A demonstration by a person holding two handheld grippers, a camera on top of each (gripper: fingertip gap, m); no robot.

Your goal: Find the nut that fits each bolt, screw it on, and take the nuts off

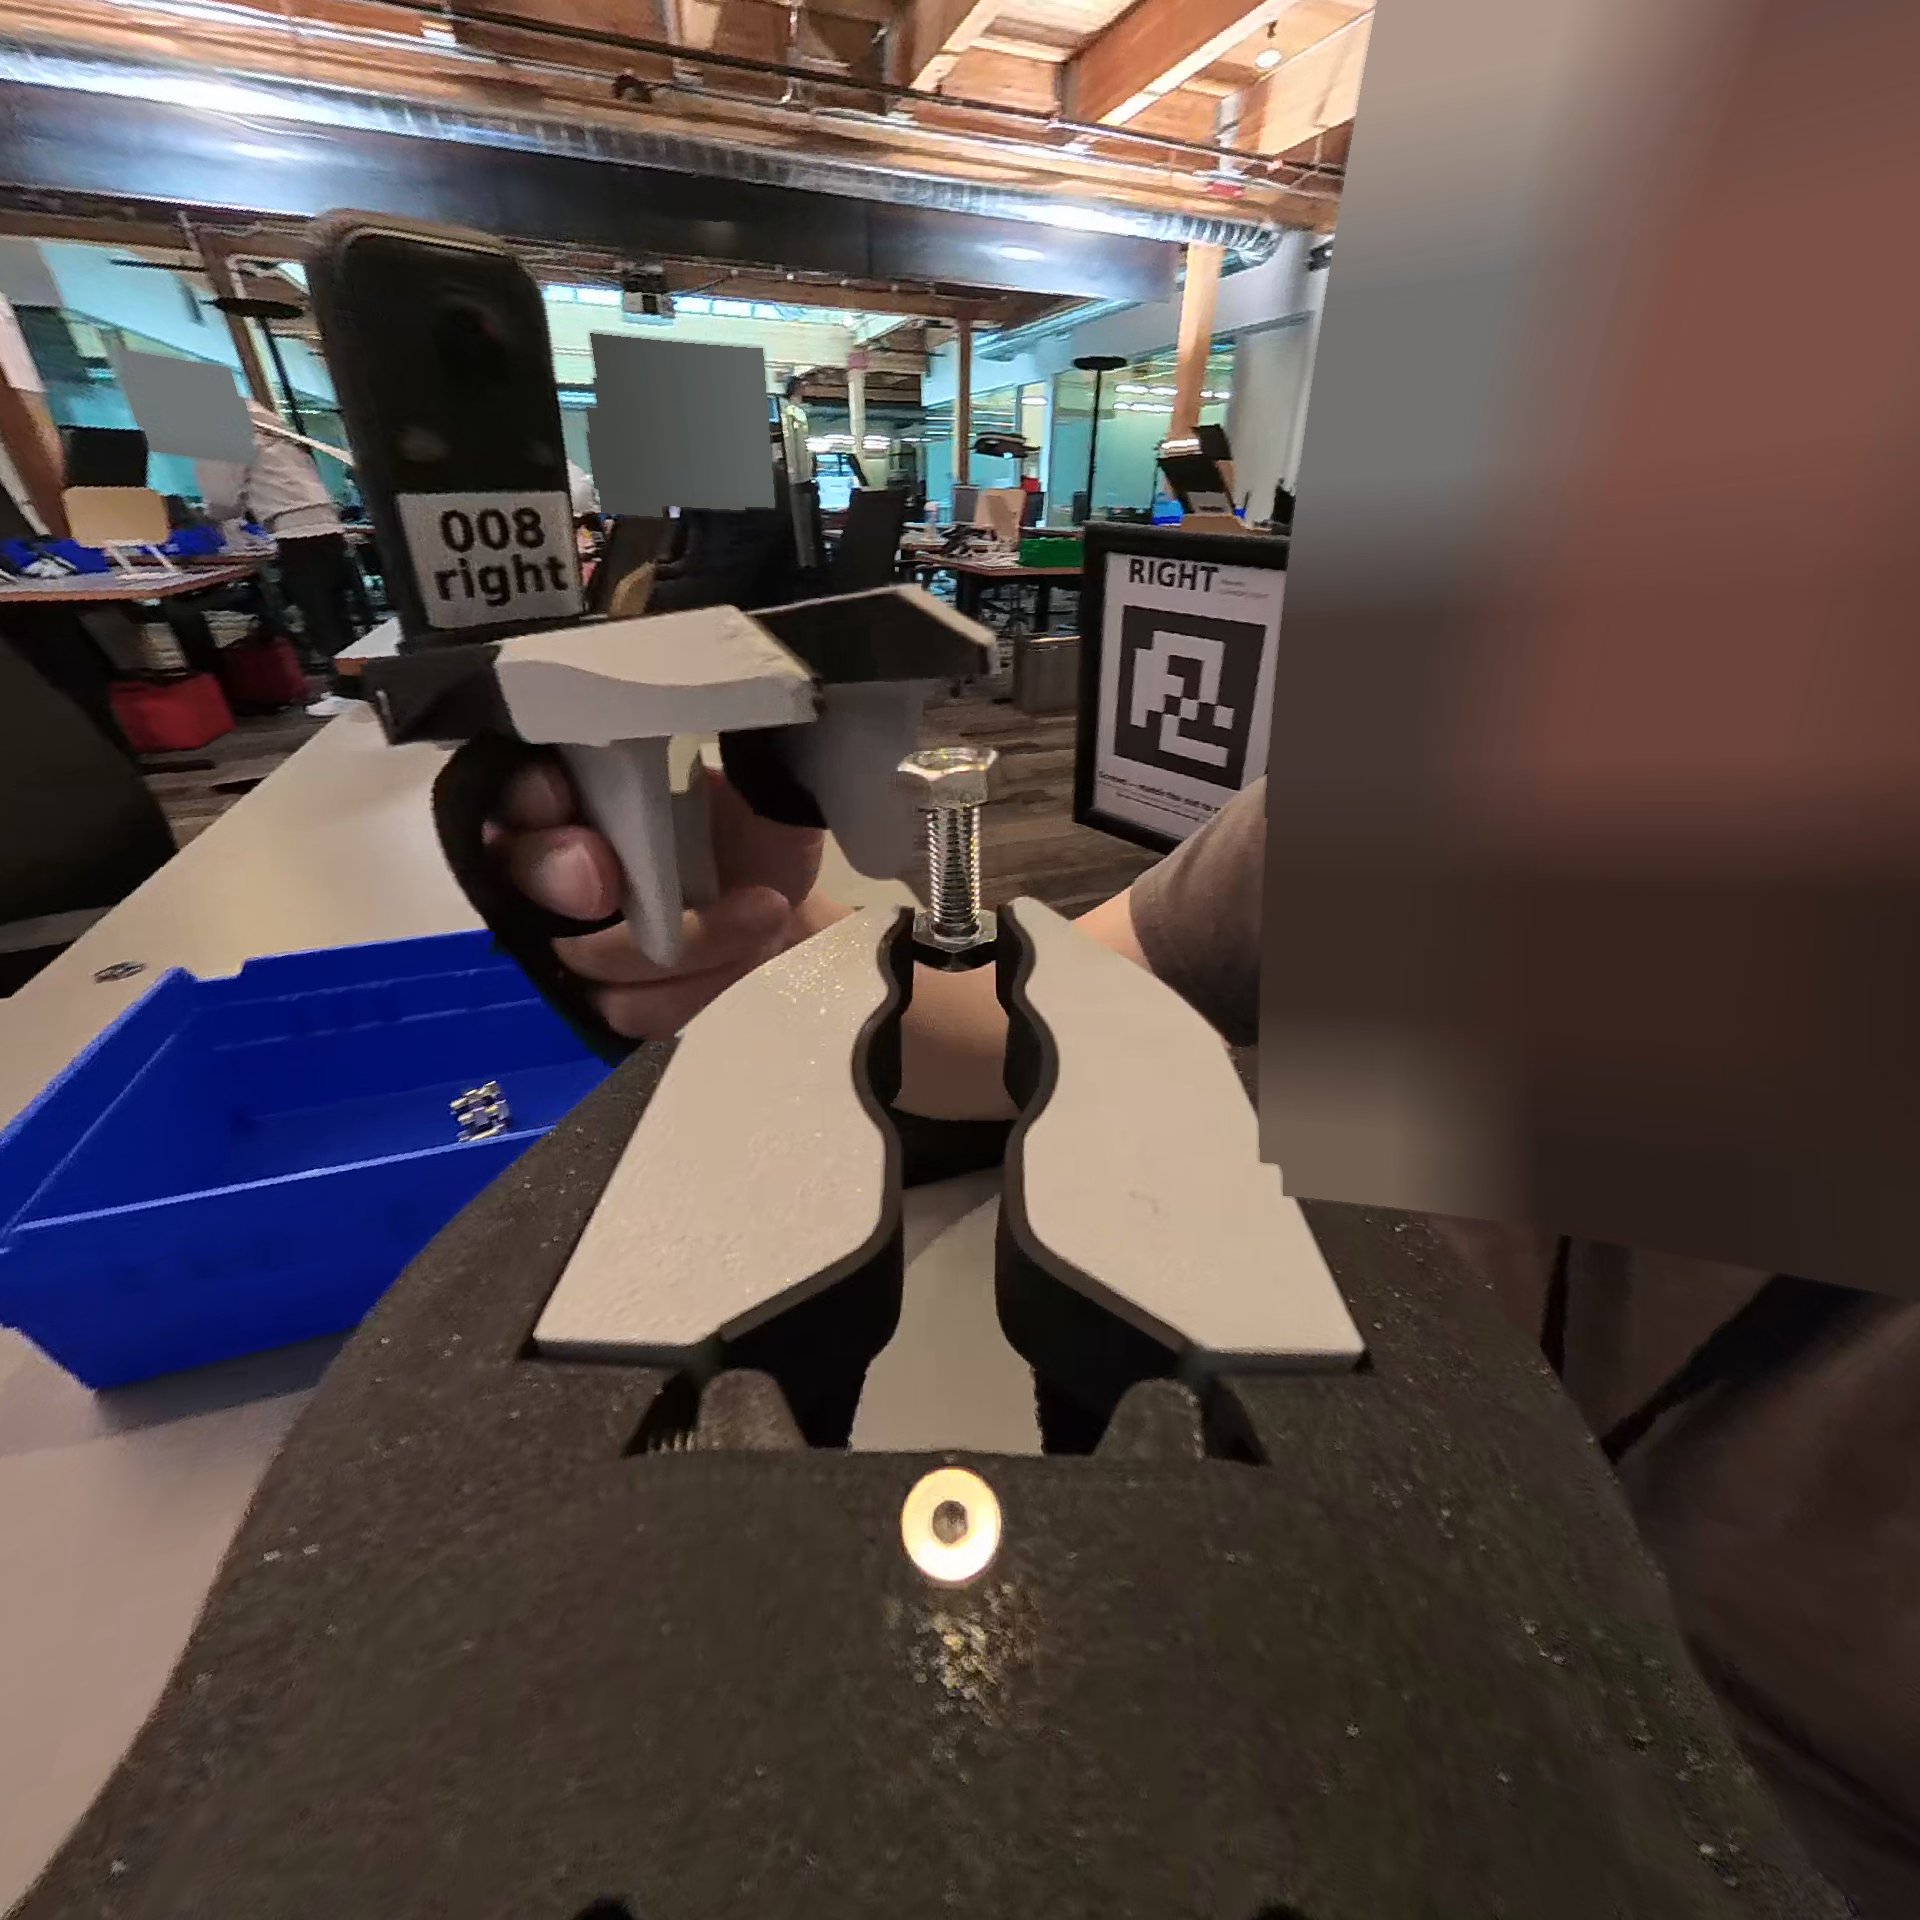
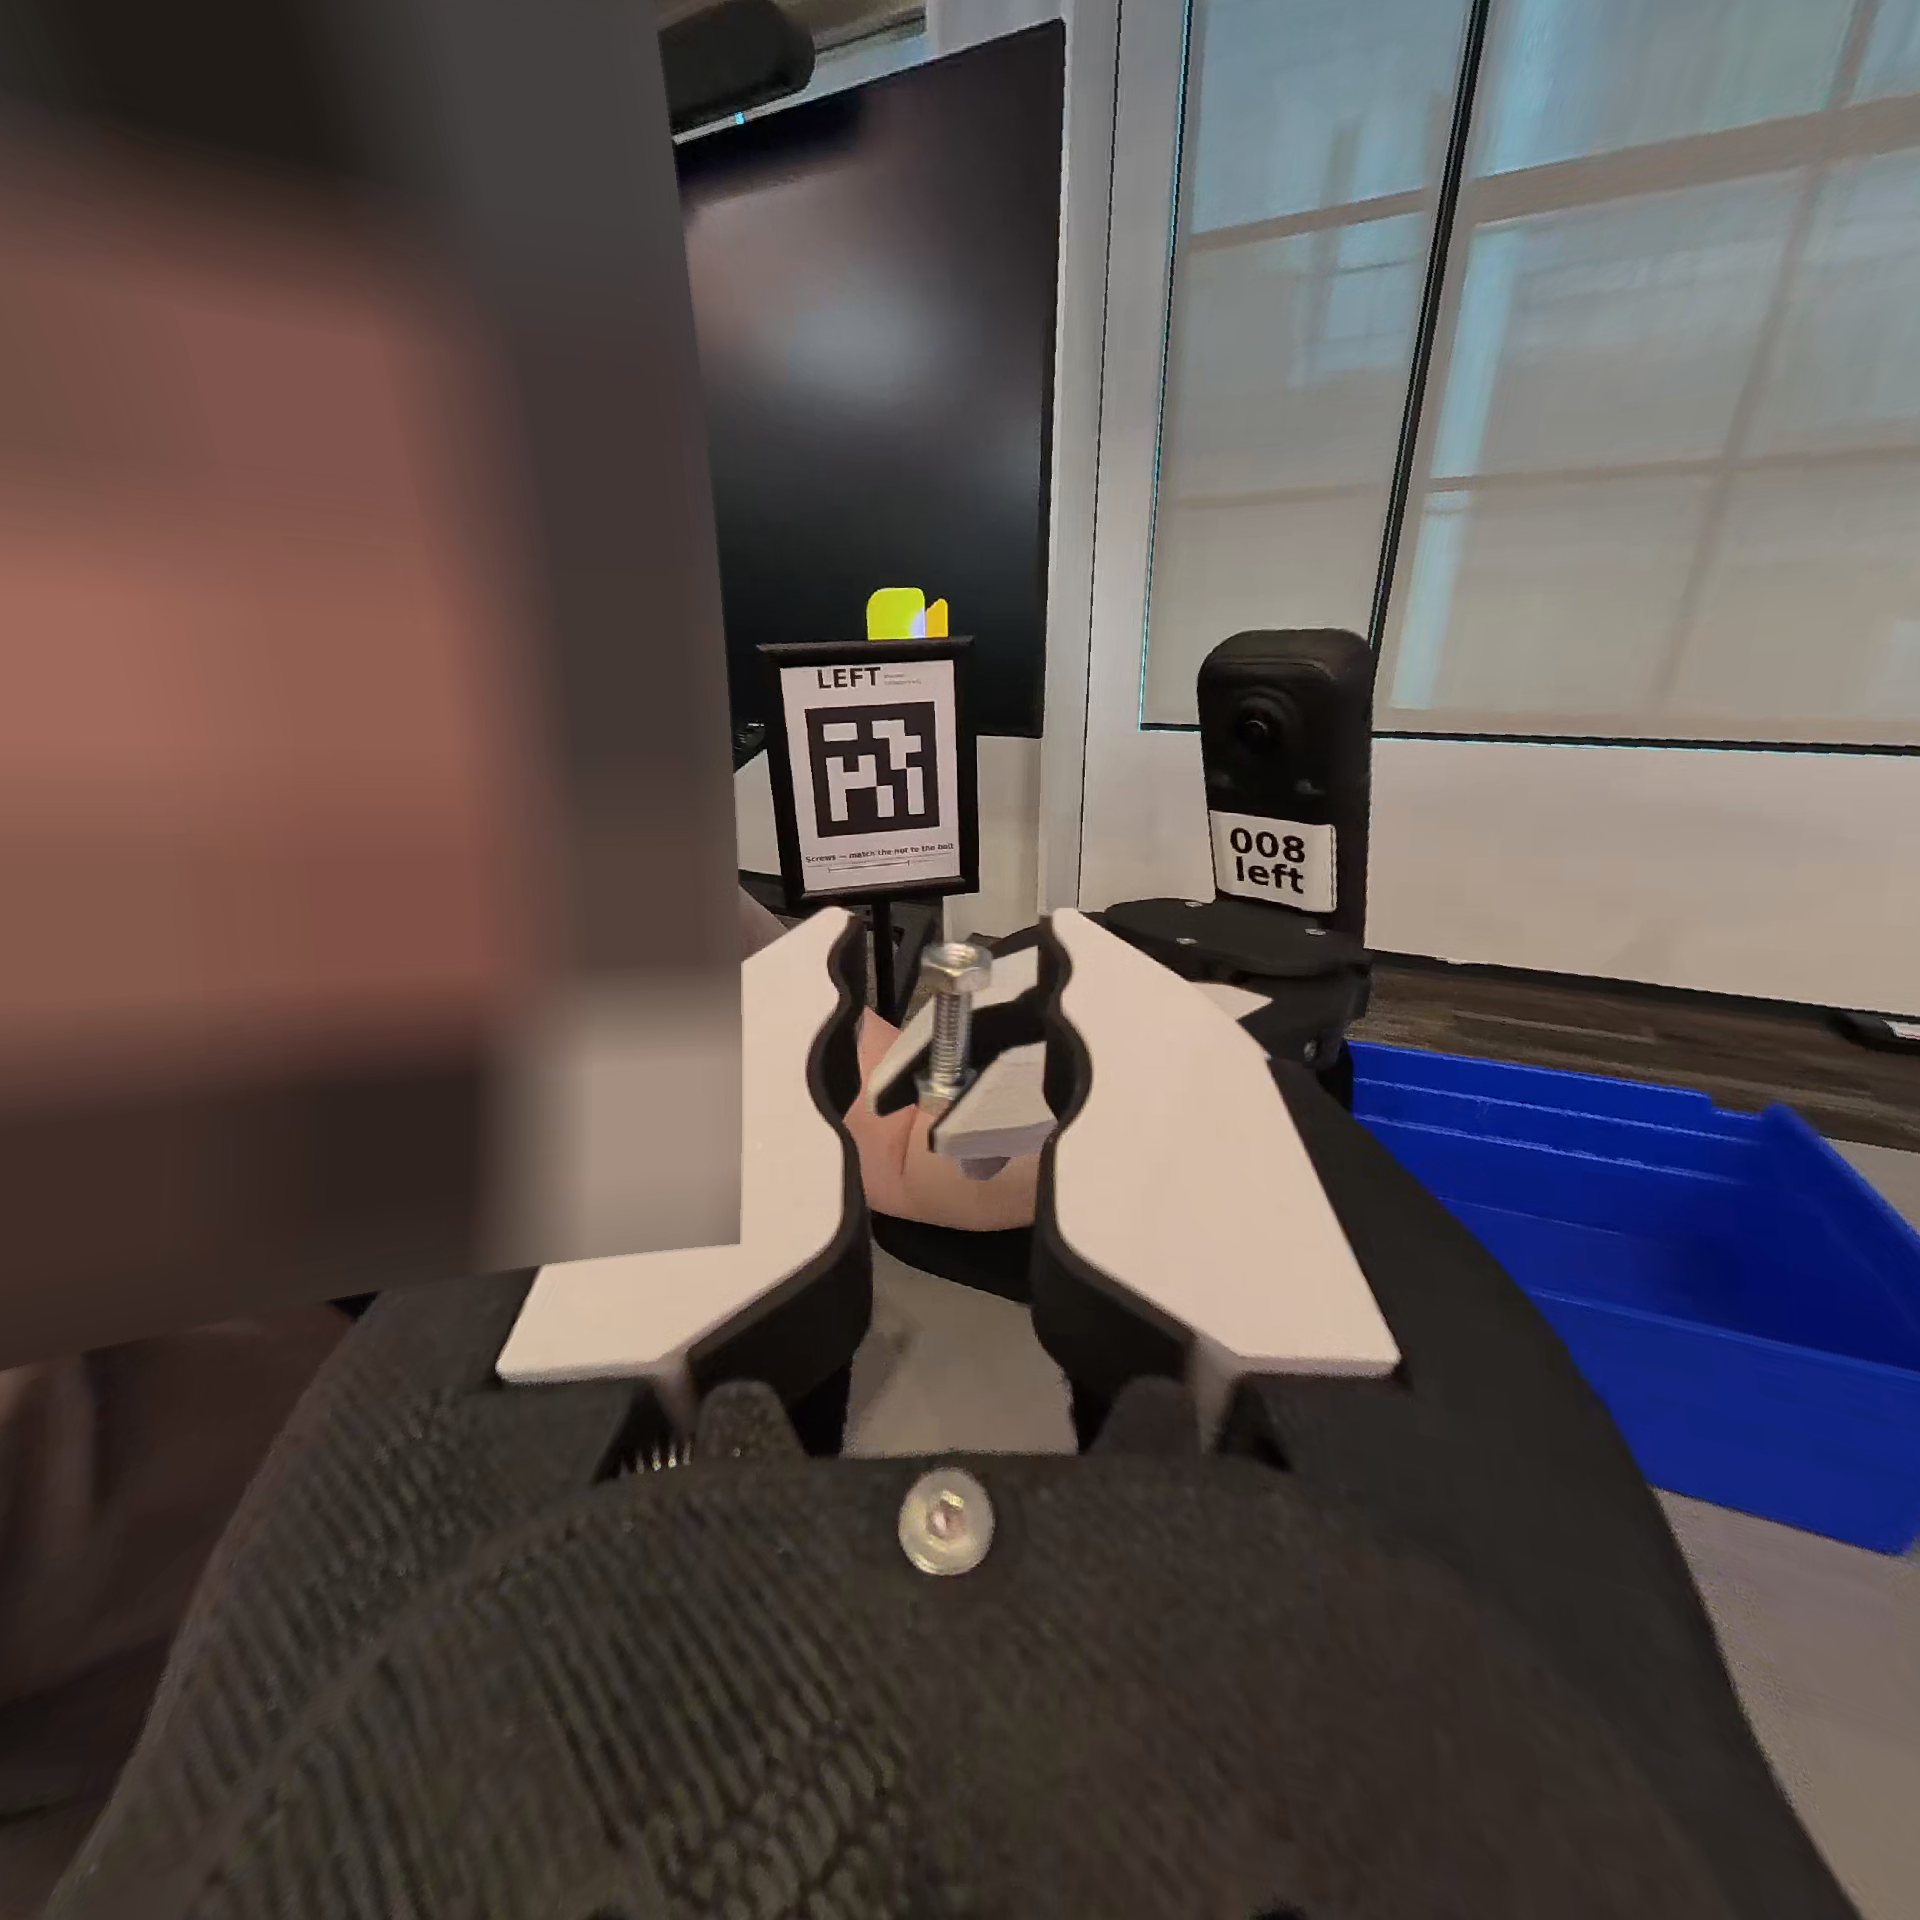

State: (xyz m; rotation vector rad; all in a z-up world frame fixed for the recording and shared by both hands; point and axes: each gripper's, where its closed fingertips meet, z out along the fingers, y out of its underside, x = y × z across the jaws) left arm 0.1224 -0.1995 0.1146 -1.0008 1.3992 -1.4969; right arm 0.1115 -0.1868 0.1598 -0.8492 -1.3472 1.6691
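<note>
A silver hex bolt [image 1: 948,842] stands upright, head on top, with a nut [image 1: 951,938] on the low end of its thread. My left gripper [image 1: 951,920] is shut on that nut and holds bolt and nut above the table. In the right wrist view the bolt [image 2: 951,1023] rises from the left gripper [image 2: 940,1101]. My right gripper [image 2: 951,925] is open, and the bolt head [image 2: 956,971] sits between its fingers without touching them. In the left wrist view the right gripper [image 1: 758,821] comes in from the left at the height of the bolt head.
A blue bin [image 1: 156,1247] holding a few small metal parts [image 1: 480,1112] sits on the white table to the left; it also shows in the right wrist view [image 2: 1714,1351]. Framed marker signs [image 1: 1184,686] [image 2: 873,769] stand behind. A loose nut [image 1: 117,971] lies on the table. The tips of one gripper are about 4 centimeters away from the tips of the other.
</note>
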